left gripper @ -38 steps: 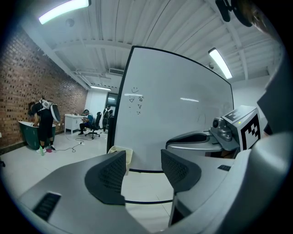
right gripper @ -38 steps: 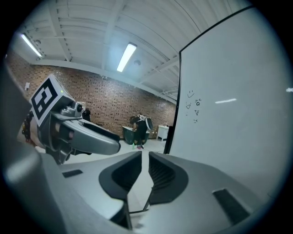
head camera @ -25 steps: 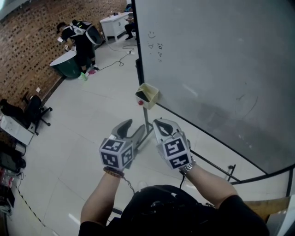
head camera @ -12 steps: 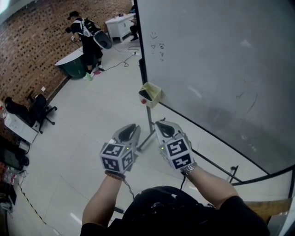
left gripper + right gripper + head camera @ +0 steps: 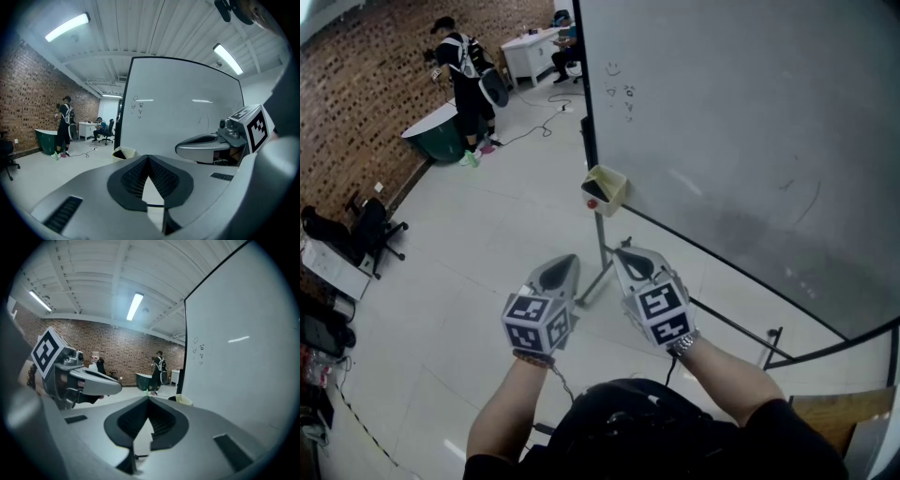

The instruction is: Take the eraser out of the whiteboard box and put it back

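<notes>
Your left gripper (image 5: 565, 262) has just closed: its ribbed black pads (image 5: 163, 177) meet at the tips with nothing between them. Your right gripper (image 5: 624, 251) is likewise pinched together and empty. The pale yellow rectangular box (image 5: 607, 187) hangs at the lower corner of the smooth whiteboard (image 5: 741, 122), ahead of both grippers. Its dark interior is too small to show the eraser.

Low in the middle of the frame, the left tongs (image 5: 567, 264) and right tongs (image 5: 623, 255) sit side by side, pointing up-frame toward a pale yellow box (image 5: 607, 187) on the whiteboard's (image 5: 750, 122) lower left corner. Both are empty and well short of it, and the left's jaws have just closed together. At upper left, a person (image 5: 467, 75) stands by a green tub (image 5: 441, 139) before a brick wall (image 5: 356, 103).
</notes>
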`<state>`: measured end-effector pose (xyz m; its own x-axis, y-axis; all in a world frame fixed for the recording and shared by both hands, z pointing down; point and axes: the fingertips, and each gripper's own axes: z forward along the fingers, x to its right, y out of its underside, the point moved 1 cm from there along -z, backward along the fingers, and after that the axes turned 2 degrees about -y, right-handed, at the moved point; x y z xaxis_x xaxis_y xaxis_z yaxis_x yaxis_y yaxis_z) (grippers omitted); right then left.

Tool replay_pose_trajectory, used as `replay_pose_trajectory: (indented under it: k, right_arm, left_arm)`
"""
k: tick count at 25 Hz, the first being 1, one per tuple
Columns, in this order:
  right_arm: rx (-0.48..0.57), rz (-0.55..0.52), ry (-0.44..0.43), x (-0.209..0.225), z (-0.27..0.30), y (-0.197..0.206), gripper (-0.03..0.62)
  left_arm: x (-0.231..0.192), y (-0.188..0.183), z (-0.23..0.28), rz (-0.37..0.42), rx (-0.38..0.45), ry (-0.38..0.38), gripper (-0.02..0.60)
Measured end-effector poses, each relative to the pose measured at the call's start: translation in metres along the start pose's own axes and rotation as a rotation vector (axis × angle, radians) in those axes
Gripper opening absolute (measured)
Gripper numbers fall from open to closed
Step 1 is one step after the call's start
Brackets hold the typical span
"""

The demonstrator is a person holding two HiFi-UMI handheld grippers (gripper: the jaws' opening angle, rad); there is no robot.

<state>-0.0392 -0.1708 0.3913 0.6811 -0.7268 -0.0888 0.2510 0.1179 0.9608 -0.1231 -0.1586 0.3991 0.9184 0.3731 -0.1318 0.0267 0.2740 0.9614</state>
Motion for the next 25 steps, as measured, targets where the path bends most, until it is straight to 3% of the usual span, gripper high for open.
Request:
replay_pose_trajectory:
  k: [25]
  right_arm:
    - [-0.005, -0.009, 0.024, -0.0041, 0.0008, -0.0047, 0.023]
  left_arm:
    - [0.0009, -0.0005, 0.0012, 0.021, -0.010, 0.042, 0.000]
